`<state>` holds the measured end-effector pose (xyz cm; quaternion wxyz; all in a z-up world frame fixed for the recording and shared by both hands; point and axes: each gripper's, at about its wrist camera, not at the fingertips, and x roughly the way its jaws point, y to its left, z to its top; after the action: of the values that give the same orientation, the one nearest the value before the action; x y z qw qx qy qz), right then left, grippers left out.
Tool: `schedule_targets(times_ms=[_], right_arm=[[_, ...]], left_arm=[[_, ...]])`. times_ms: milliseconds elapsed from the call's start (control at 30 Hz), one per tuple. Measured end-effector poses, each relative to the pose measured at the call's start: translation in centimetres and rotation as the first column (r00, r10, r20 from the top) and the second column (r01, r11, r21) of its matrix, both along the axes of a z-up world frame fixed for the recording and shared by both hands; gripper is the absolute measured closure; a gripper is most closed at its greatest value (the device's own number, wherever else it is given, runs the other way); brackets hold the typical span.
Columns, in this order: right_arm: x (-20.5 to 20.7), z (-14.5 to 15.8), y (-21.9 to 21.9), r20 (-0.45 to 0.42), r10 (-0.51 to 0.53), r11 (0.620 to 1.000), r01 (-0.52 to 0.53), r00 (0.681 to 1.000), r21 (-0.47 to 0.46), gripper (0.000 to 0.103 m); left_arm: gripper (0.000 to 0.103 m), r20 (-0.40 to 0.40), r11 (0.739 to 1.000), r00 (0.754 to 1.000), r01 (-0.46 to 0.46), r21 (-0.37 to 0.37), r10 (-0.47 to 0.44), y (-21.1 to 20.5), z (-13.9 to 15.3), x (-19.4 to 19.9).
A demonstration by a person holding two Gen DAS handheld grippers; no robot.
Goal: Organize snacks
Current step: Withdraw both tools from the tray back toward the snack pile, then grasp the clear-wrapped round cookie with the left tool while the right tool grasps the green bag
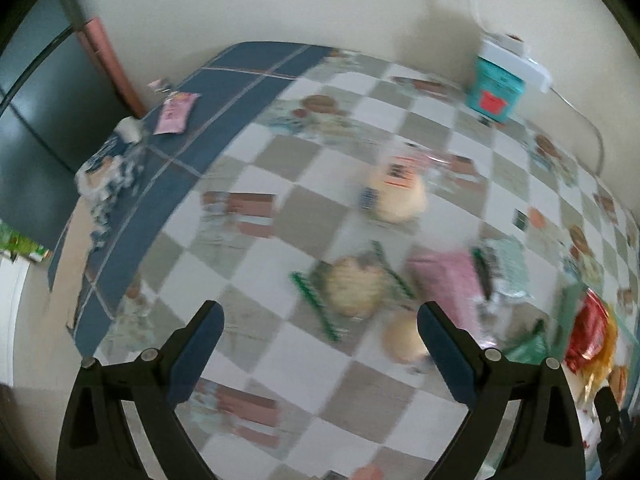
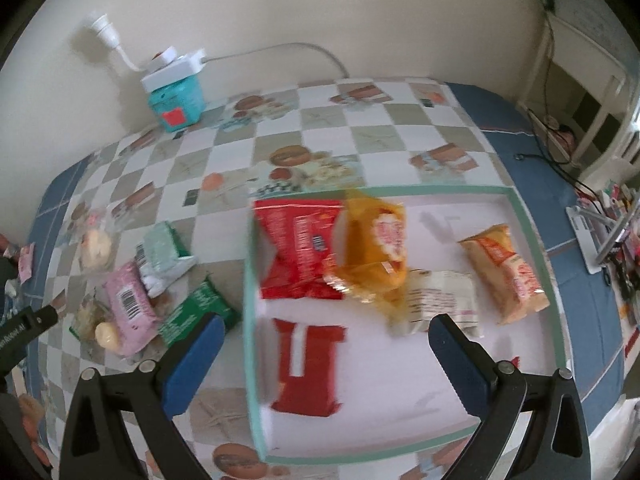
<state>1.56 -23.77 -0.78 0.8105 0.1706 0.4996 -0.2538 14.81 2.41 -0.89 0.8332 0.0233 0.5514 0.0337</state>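
Observation:
A white tray with a teal rim (image 2: 532, 236) lies on the checkered table and holds a red packet (image 2: 296, 252), a yellow packet (image 2: 376, 248), an orange packet (image 2: 508, 268), a white packet (image 2: 440, 300) and a red wrapper (image 2: 308, 368). My right gripper (image 2: 324, 344) is open and empty above the tray's near side. Loose snacks lie left of the tray: a pink packet (image 2: 128, 304), green packets (image 2: 196, 312), a clear-wrapped bun (image 2: 94, 244). My left gripper (image 1: 320, 328) is open and empty over the table, just short of a clear-wrapped pastry (image 1: 352, 288), a pink packet (image 1: 448, 280) and a bun (image 1: 400, 192). The left wrist view is blurred.
A teal box with a white power strip on top (image 2: 176, 92) stands by the back wall. A pink sachet (image 1: 176, 112) lies on the blue cloth border. A white shelf with cables (image 2: 580, 92) is at the right. The left gripper's arm (image 2: 20, 332) shows at the left edge.

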Motion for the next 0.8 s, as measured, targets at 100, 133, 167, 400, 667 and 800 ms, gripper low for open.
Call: schedule_targets(times_ms=[100,133,167,400,667,800], right_arm=[[0.9,-0.3,1.5,-0.008,0.021,1.000,-0.021,1.000,0.002,0.000],[1.2,-0.5,2.0,-0.011,0.032,1.000,-0.032,0.999,0.001,0.000],[1.5,-0.6,2.6,-0.016,0.042,0.999,-0.042,0.999,0.000,0.000],[3.2,-1.3,5.6,-0.011,0.116,0.993,-0.116,0.993,0.027,0.000],[4.7,-2.4,7.3,-0.001,0.180,0.982,-0.180,0.984,0.062,0.000],[5.7,-3.6,7.5,-0.017,0.201,0.976,-0.199,0.979,0.088,0.000]], left_arm=[[0.006,-0.004,0.999,0.999,-0.035,0.003,0.035,2.0,-0.2,0.6],[0.006,-0.008,0.999,0.999,-0.045,-0.002,0.045,2.6,-0.3,0.9],[0.006,-0.014,0.999,0.999,-0.052,-0.010,0.052,3.2,-0.5,1.1],[0.006,-0.039,0.993,0.993,-0.114,-0.034,0.113,6.7,-1.6,1.8],[0.006,-0.067,0.983,0.986,-0.161,-0.090,0.156,8.4,-2.7,2.4],[0.006,-0.083,0.981,0.986,-0.154,-0.118,0.145,7.6,-3.5,3.0]])
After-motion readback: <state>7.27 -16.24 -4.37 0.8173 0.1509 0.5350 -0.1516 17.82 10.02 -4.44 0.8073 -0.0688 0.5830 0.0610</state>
